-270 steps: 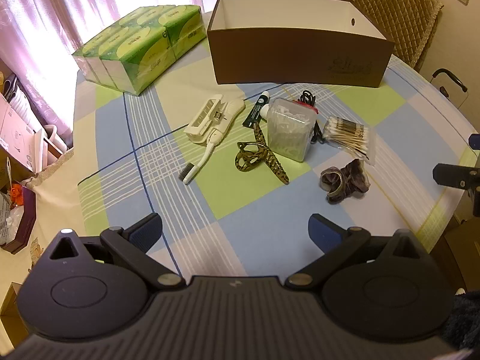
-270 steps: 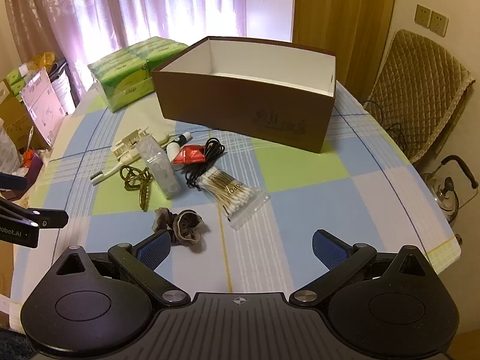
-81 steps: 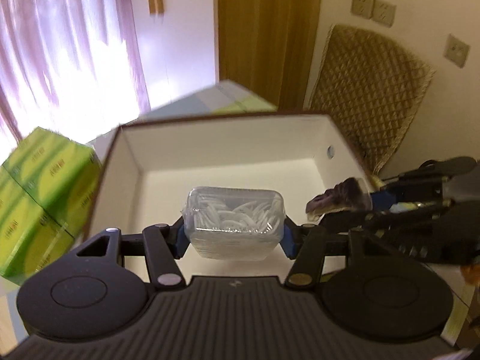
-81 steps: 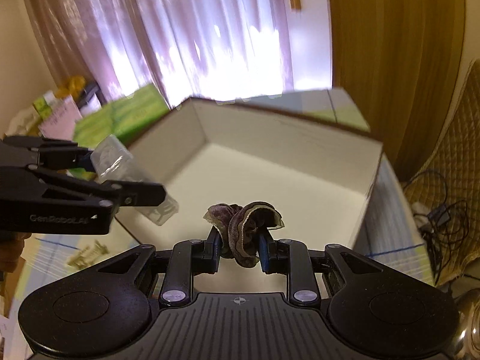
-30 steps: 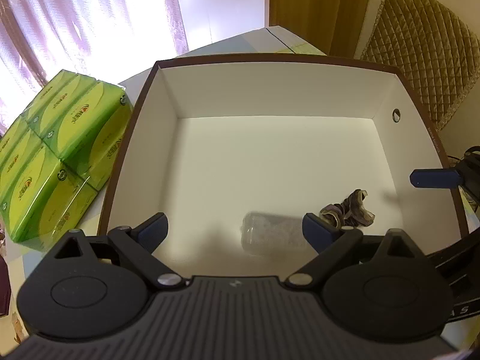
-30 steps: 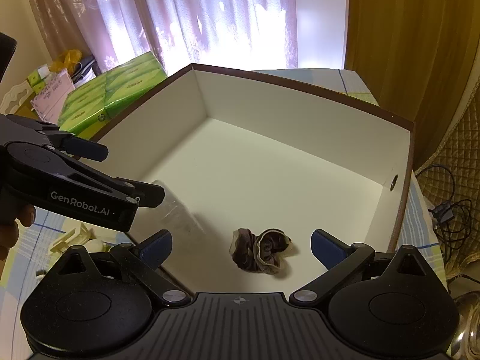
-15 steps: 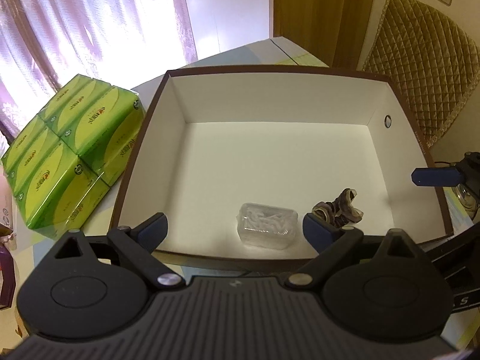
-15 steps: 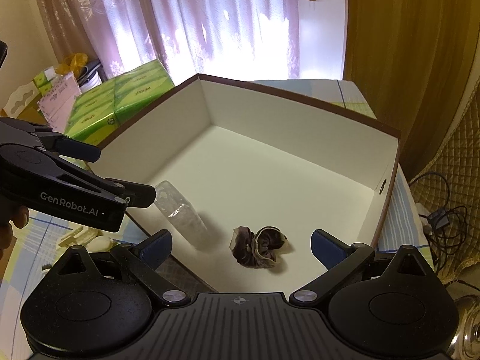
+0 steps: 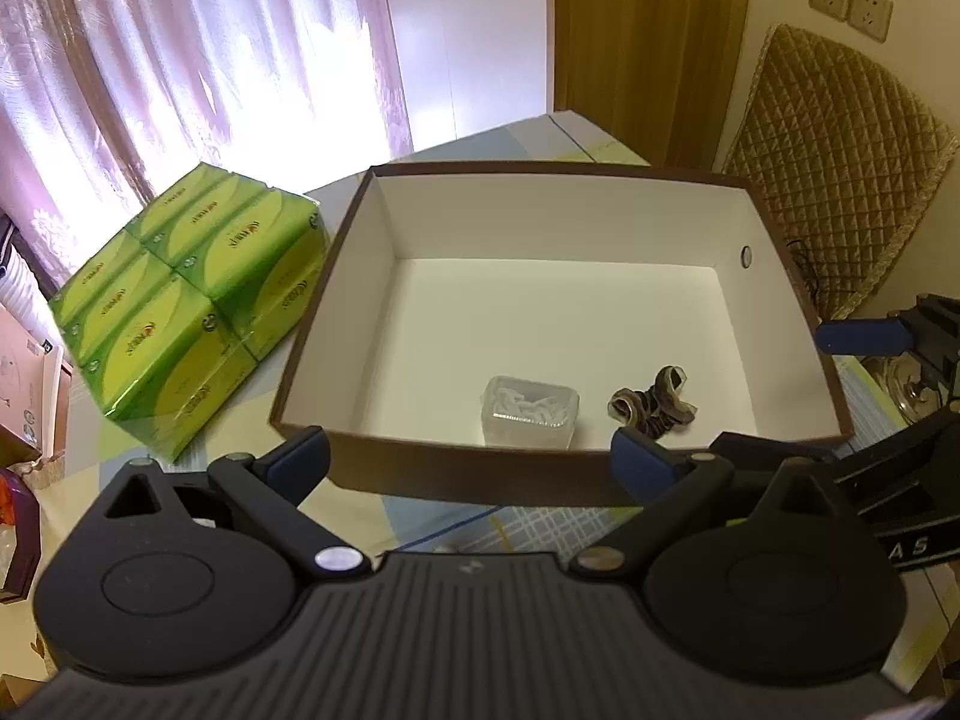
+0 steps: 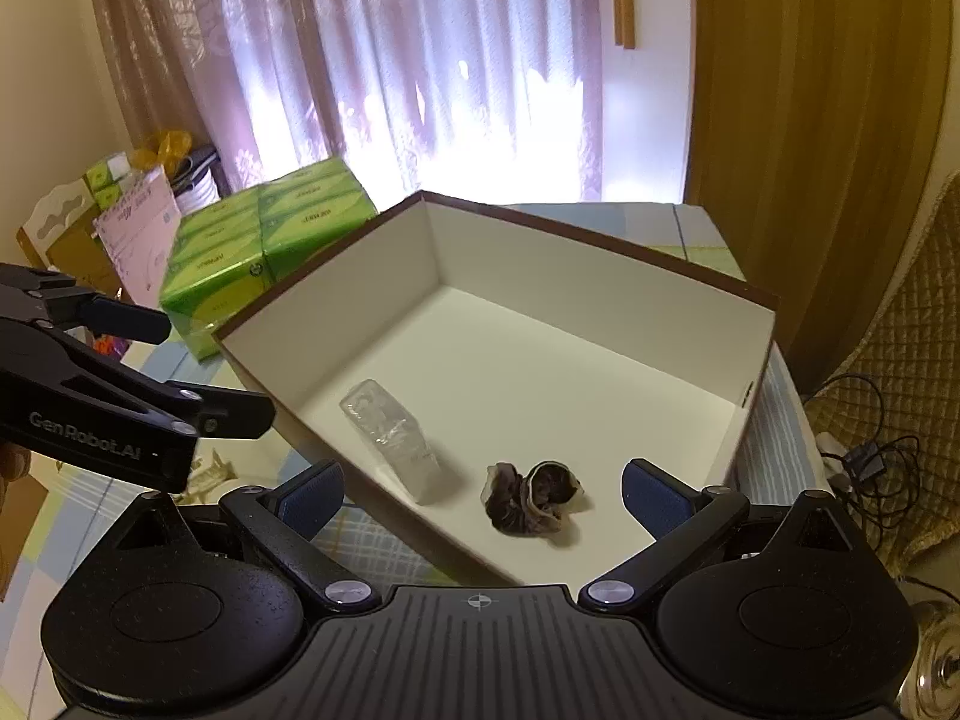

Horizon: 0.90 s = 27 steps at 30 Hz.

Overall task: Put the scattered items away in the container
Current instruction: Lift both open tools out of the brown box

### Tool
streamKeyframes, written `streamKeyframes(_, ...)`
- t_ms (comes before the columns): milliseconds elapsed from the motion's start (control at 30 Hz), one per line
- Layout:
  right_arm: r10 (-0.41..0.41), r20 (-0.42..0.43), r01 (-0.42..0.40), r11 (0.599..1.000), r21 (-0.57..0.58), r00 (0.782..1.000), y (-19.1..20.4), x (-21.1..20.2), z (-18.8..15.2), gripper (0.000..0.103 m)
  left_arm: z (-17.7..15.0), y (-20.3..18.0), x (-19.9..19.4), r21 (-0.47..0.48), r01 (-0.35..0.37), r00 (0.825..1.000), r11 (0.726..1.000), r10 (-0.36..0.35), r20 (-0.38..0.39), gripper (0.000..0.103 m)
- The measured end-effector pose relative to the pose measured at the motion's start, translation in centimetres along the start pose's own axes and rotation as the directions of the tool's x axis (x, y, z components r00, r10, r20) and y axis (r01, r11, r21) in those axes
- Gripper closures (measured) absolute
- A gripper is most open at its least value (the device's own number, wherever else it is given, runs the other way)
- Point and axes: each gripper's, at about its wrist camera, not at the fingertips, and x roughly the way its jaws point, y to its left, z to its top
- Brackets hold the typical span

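1. So far, two items lie inside the brown box: a clear plastic case of small white pieces and a dark scrunchie. Both rest on the white floor near the front wall, near each other but apart.
2. Left gripper: jaws spread wide, nothing between the blue pads; it hovers just outside the front wall of the box.
3. Right gripper: jaws likewise wide apart and empty, above the near corner of the box, over the scrunchie and beside the case.
4. Judgement on progress: early to middle. The box floor is mostly bare. In the right wrist view a pale object, too hidden to identify, shows on the checked tablecloth under the left gripper's arm, so at least one item is left outside. The rest of the table in front of the box is out of view; how many items are left cannot be told.
5. Writing: "GenRobot.AI" is printed white on the left gripper's side. The stacked green tissue packs beside the box carry orange print too small to read. No legible mark on the box.
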Motion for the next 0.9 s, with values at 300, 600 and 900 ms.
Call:
streamKeyframes(300, -0.053, 0.081, 0.047, 0.996, 0.07, 0.995, 1.8, -4.4, -1.2, 0.0, -2.7, 2.2, -5.1, 0.003, 0.01, 0.997, 1.0, -0.01, 0.074, 0.004)
streamKeyframes(600, -0.07, 0.113, 0.057, 0.991, 0.118, 0.991, 4.6, -7.5, -3.2, 0.0, -6.6, 4.8, -9.1, 0.024, -0.009, 0.995, 1.0, 0.007, 0.097, 0.001)
streamKeyframes(900, -0.064, 0.093, 0.05, 0.988, 0.144, 0.994, 6.8, -8.1, -4.7, 0.0, -9.2, 6.4, -10.7, 0.028, 0.028, 0.995, 0.999, -0.03, 0.093, 0.001)
